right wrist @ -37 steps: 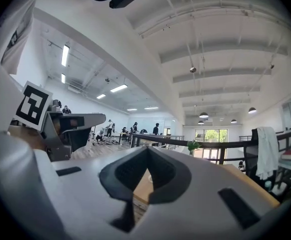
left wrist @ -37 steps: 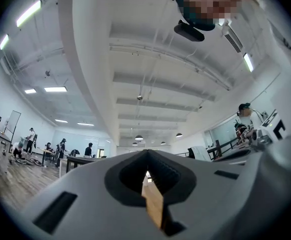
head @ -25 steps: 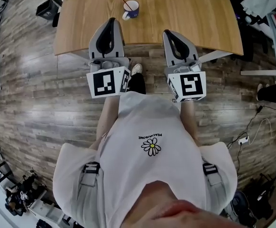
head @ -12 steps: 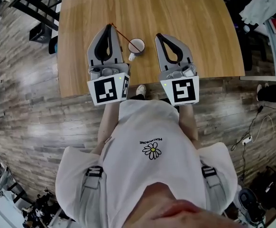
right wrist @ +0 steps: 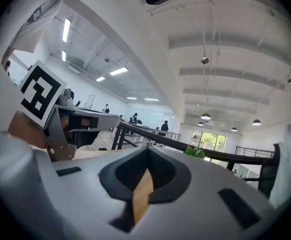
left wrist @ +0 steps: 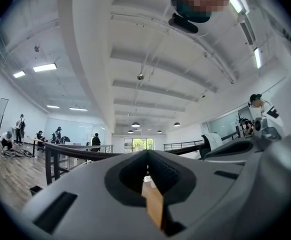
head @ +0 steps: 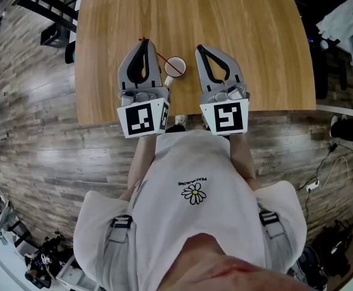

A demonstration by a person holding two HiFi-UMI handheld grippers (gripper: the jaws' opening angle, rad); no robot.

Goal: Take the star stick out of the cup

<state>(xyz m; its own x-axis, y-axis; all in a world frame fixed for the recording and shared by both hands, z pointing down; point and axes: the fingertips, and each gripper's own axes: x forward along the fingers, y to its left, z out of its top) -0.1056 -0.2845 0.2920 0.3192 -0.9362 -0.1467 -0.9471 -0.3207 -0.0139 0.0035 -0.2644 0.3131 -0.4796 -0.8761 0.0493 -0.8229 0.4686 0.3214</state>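
Left gripper (head: 143, 43): jaws pressed together, nothing between them, as its own view confirms. Right gripper (head: 200, 49): jaws likewise closed and empty. Both point toward the top of the head view, side by side over the near edge of the wooden table (head: 249, 35), left gripper left of centre, right gripper just right of centre. The white cup (head: 175, 66) stands on the table in the gap between the two grippers, upright, clear of both. The star stick (head: 158, 54), thin and red, rests in the cup and leans out toward the upper left; its upper end lies right at the left gripper's tip, contact not determinable.
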